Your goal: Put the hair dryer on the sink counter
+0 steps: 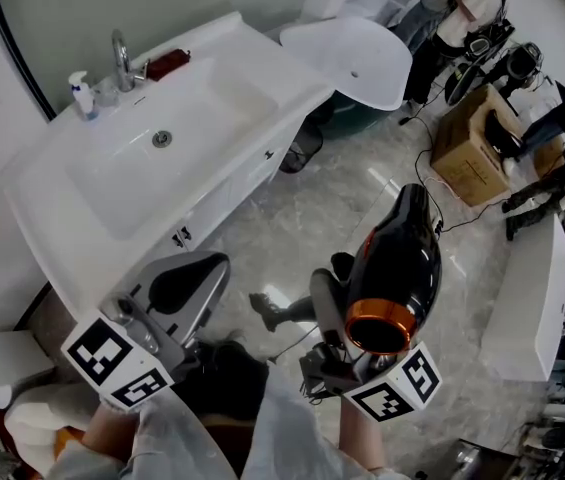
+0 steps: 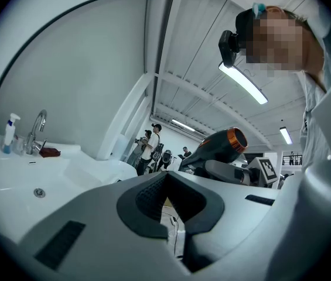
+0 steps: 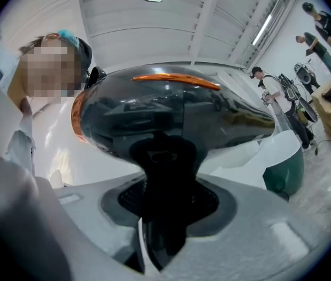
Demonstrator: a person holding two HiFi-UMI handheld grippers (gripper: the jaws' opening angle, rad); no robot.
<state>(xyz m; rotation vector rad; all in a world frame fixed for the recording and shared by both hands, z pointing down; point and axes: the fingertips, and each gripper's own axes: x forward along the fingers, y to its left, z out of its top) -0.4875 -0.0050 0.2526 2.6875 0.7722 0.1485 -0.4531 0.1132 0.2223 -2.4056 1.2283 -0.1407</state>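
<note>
**Hair dryer clamped in right hand-held gripper, clear of the bench**

1. Head view, left side: the white sink bench [image 1: 274, 68] carries a faucet [image 1: 120, 60], a spray bottle [image 1: 82, 95] and a small red item [image 1: 167, 64] along its back edge. The drain [image 1: 162, 139] sits in the basin.
2. Below the bench front, the left hand-held gripper [image 1: 220, 264] hangs over the floor [image 1: 312, 208]. Only the left gripper view shows its jaws closely: the tips meet, nothing sits in the padded recess, and floor shows through the narrow slit behind the tips.
3. Centre right: the black hair dryer [image 1: 402, 258] is in the air above the floor, well apart from the bench. Its orange-ringed end [image 1: 377, 326] faces the person.
4. The right hand-held gripper [image 3: 168, 201] is clamped on the dryer's handle. The right gripper view confirms this: the black handle fills the recess between both pads, body upright above. The head view shows the grip only partly.
5. The left gripper view alone shows the dryer side-on, beyond the left jaws.
6. Far right, head view: a cardboard box [image 1: 472, 143] and several standing people.
</note>
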